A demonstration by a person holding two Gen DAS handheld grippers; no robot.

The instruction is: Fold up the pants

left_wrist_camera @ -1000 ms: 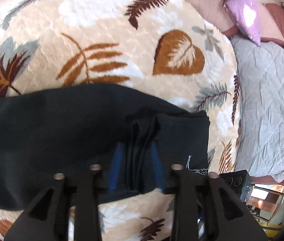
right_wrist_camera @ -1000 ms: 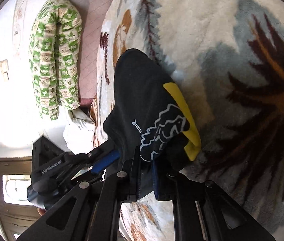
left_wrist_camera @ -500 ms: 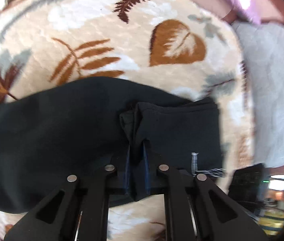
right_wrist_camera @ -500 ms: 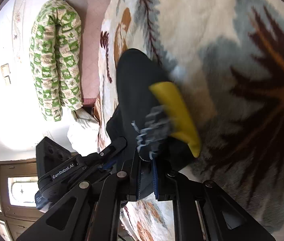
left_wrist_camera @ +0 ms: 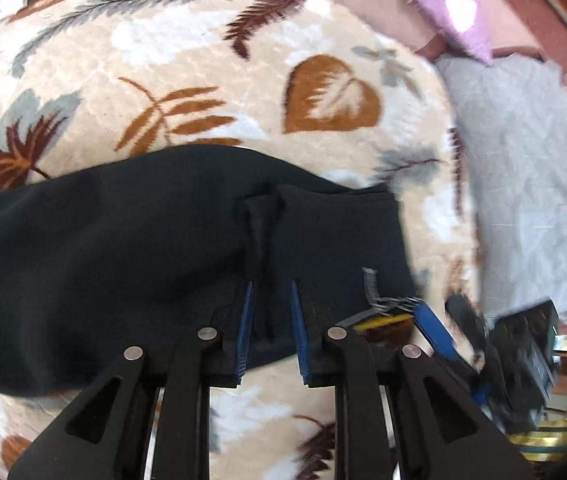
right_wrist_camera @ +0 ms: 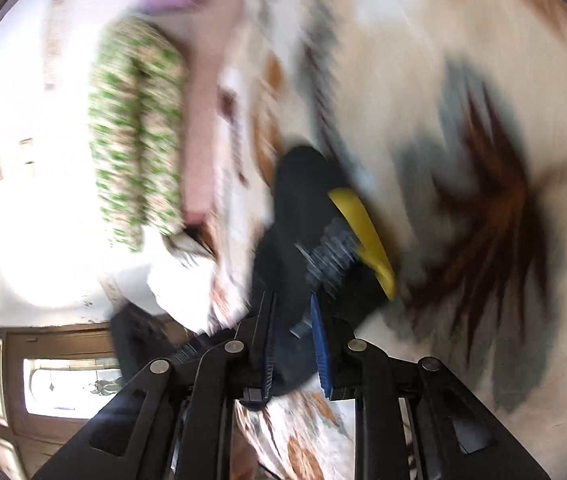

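Left wrist view: black pants (left_wrist_camera: 123, 264) are seen spread across a leaf-patterned blanket (left_wrist_camera: 211, 80), folded end toward 3 o'clock. The left gripper (left_wrist_camera: 271, 292) has just been opening; its blue pads are parted slightly, a pinched ridge of cloth standing between them untouched. The right gripper (right_wrist_camera: 291, 304) (badly blurred) has likewise just been opening, pants fabric lying loosely between its fingers.
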